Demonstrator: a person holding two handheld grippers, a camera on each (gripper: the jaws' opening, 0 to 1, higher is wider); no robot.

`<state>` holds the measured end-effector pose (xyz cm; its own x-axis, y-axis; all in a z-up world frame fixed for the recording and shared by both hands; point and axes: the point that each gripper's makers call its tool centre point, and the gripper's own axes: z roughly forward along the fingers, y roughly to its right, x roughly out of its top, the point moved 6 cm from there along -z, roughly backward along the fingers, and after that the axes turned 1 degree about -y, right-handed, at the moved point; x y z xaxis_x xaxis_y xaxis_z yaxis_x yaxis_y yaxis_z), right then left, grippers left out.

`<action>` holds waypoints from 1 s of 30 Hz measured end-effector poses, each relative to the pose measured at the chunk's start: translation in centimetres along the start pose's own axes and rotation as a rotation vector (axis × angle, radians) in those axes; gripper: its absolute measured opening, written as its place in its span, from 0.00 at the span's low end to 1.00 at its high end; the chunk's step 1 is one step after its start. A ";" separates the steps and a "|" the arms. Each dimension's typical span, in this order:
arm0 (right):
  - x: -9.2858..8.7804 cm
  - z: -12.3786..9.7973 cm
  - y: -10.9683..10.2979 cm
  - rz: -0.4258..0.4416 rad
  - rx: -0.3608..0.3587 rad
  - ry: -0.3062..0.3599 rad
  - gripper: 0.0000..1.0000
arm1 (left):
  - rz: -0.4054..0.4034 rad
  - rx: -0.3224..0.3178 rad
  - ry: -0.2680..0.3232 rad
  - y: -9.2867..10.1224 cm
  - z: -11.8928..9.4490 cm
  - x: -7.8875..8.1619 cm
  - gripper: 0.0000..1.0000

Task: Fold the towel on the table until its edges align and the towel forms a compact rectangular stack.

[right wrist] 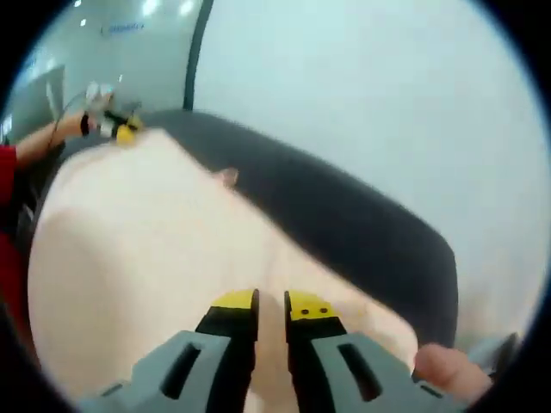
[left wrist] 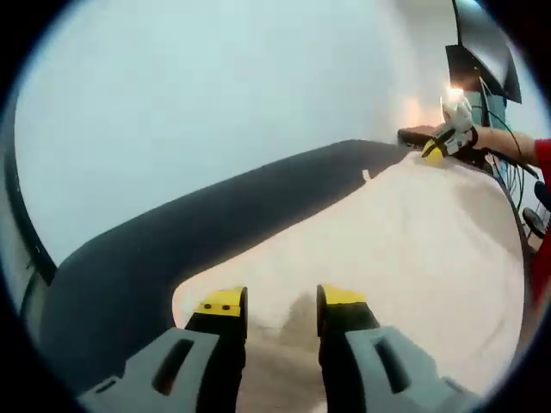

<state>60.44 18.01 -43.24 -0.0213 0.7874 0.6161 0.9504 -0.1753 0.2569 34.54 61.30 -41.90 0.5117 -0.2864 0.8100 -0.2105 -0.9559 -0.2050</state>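
A cream towel (left wrist: 413, 249) lies spread over a dark table (left wrist: 172, 249). In the left gripper view my left gripper (left wrist: 282, 301) stands open over the towel's near corner, with a shadowed ridge of cloth between its jaws. My right gripper (left wrist: 437, 151), held by a hand, sits at the far corner of the same edge. In the right gripper view the towel (right wrist: 155, 249) runs from my right gripper (right wrist: 272, 303), whose jaws are nearly together with cloth in the narrow gap, to the left gripper (right wrist: 126, 132) far off.
The table (right wrist: 362, 224) shows as a dark band beyond the towel's long edge, with a pale wall behind. A dark monitor (left wrist: 486, 43) and cables stand past the far corner. A red sleeve (left wrist: 542, 155) and a thumb (right wrist: 439, 370) are at the view edges.
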 end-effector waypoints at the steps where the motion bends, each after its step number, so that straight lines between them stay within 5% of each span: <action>1: 0.0 -0.2 -0.2 0.002 -0.018 0.041 0.11 | 0.040 -0.007 -0.005 0.3 -0.3 -0.2 0.32; 2: 0.5 -1.3 -0.1 -0.064 -0.004 0.086 0.11 | 0.041 -0.012 -0.002 0.5 -0.9 -0.3 0.33; 4: 0.0 -4.1 0.1 0.042 -0.045 0.013 0.11 | 0.024 -0.019 0.004 0.8 -2.3 -0.4 0.35; 6: 0.4 -7.5 0.0 0.040 -0.071 0.132 0.11 | 0.013 -0.010 -0.003 1.2 -4.2 -0.7 0.36; 8: -1.9 -9.0 -0.7 0.047 -0.082 0.040 0.08 | 0.055 0.040 0.001 1.3 -5.7 -1.1 0.36; 10: -4.4 -8.9 -1.8 0.025 -0.041 -0.021 0.08 | 0.055 0.001 -0.045 2.3 -6.3 -2.6 0.36; 12: -7.4 -7.7 -2.9 0.021 -0.002 -0.150 0.10 | 0.072 -0.007 -0.094 3.4 -6.3 -4.1 0.36; 13: -8.1 -7.4 -2.9 0.005 -0.017 -0.160 0.10 | 0.062 -0.006 -0.090 3.7 -6.1 -4.5 0.35; 14: -6.8 -7.7 -2.8 -0.042 -0.014 -0.055 0.10 | 0.004 -0.006 -0.049 3.9 -6.1 -4.3 0.33; 15: -6.6 -8.3 -2.6 -0.003 -0.024 -0.074 0.11 | -0.028 -0.002 -0.043 3.6 -6.4 -4.3 0.32; 19: -4.7 -13.3 -1.7 -0.058 -0.053 0.052 0.10 | 0.123 0.055 -0.035 3.6 -9.1 -3.5 0.34; 23: -6.7 -16.6 -4.7 -0.154 -0.027 0.004 0.10 | 0.318 0.062 -0.033 4.4 -13.3 -3.0 0.35; 26: -9.4 -18.4 -7.1 -0.273 -0.030 -0.065 0.10 | 0.390 0.027 -0.008 5.6 -15.7 -3.2 0.35; 28: -11.4 -19.4 -8.8 -0.377 -0.019 -0.100 0.10 | 0.401 0.020 -0.035 6.2 -17.0 -3.9 0.34; 30: -12.8 -19.8 -9.9 -0.393 -0.020 -0.137 0.10 | 0.521 0.022 -0.065 6.6 -17.9 -4.5 0.34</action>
<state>45.14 -2.02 -38.96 -0.3391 0.8675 0.3640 0.8718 0.1443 0.4681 15.96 57.45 -37.11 0.3943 -0.7271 0.5620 -0.4335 -0.6864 -0.5839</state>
